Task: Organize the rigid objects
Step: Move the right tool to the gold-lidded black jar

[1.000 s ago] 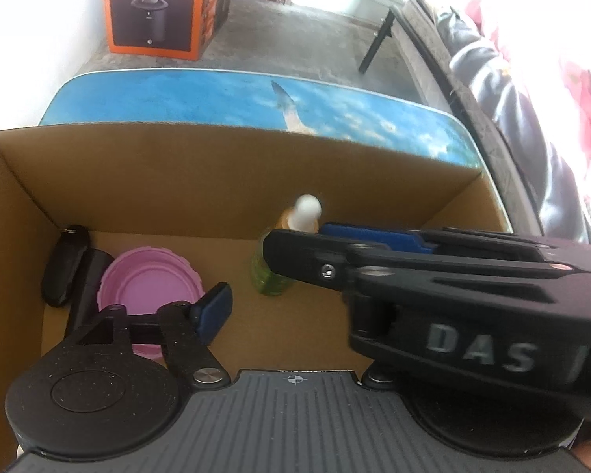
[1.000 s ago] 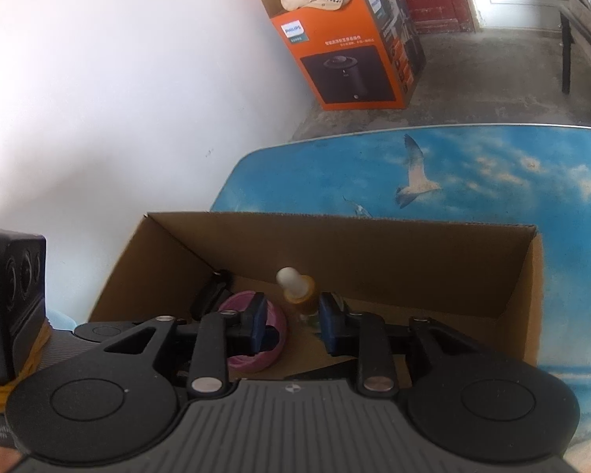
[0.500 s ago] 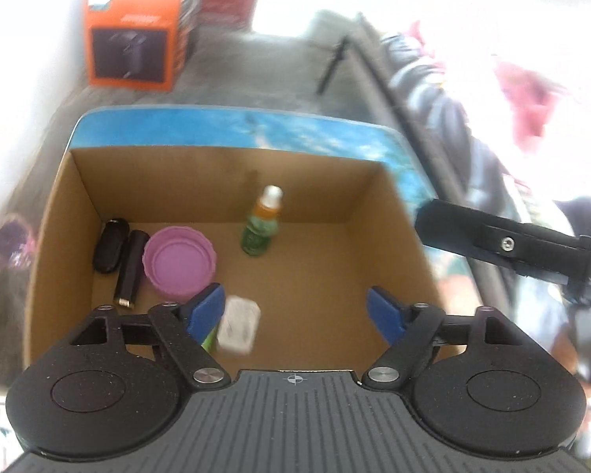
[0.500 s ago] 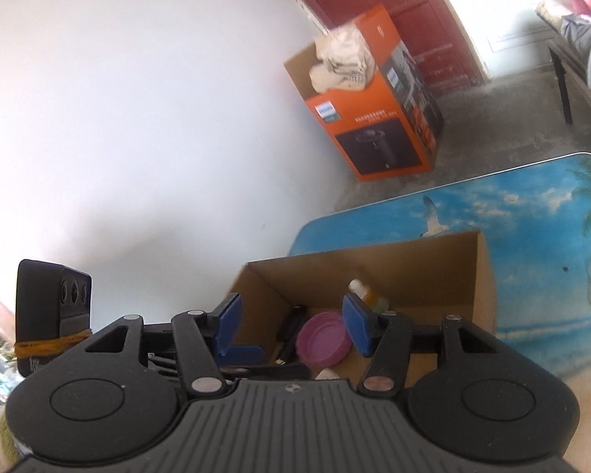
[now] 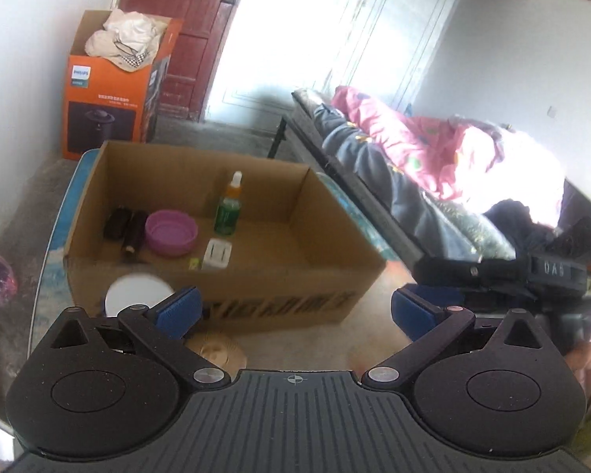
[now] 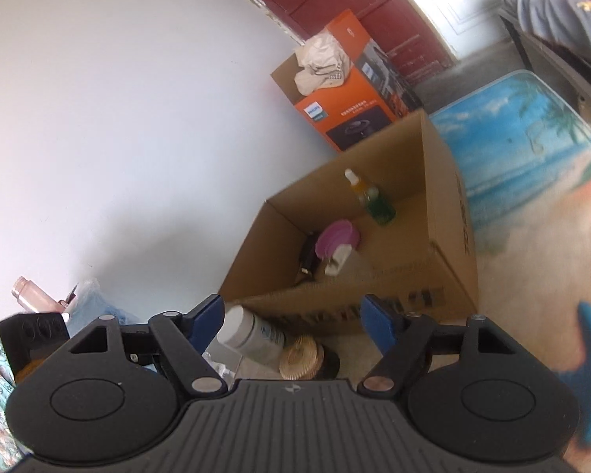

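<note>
An open cardboard box (image 5: 327, 232) stands on the beach-print table (image 6: 532, 146). Inside it are an upright green dropper bottle (image 5: 227, 213), a pink lid (image 5: 171, 232), two black items (image 5: 124, 226) and a white plug (image 5: 216, 254). My left gripper (image 5: 295, 311) is back from the box's near wall; its jaws are opening wide with nothing between them. My right gripper (image 6: 291, 323) also hangs short of the box (image 6: 441, 205), jaws opening and pressing on nothing. Beyond its fingers lie a white bottle (image 6: 252, 335) and a gold-capped jar (image 6: 303, 360).
An orange appliance carton (image 5: 110, 106) stands on the floor behind the table. A bed with pink and grey bedding (image 5: 433, 149) runs along the right. At the table's left are a pink bottle (image 6: 27, 291), a plastic bag (image 6: 94, 307) and a black device (image 6: 31, 331).
Both grippers have drawn back out of the box and opened wider. The white plug that hung by the left gripper's finger now lies on the box floor.
</note>
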{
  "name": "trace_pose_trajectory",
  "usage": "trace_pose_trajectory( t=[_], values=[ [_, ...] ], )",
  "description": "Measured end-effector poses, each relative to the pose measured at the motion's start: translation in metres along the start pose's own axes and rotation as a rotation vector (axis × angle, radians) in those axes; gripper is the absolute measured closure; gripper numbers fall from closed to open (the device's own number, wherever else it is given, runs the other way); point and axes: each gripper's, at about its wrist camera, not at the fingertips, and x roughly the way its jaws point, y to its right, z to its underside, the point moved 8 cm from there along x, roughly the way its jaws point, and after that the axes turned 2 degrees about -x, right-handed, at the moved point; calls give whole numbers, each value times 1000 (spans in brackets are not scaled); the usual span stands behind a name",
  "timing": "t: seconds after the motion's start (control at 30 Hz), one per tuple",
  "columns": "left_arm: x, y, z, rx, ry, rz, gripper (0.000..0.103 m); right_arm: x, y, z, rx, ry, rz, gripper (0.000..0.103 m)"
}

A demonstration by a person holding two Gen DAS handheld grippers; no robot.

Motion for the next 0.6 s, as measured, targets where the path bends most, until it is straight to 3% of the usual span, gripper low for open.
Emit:
trace_pose_trajectory(
  t=[0.3, 0.6],
  values=[
    [30, -2, 66, 206, -4, -149, 0, 60, 0, 46, -36, -90, 80, 27],
    [65, -24, 82, 240, -41, -211, 0, 115, -3, 51, -137, -158, 118, 34]
  ],
)
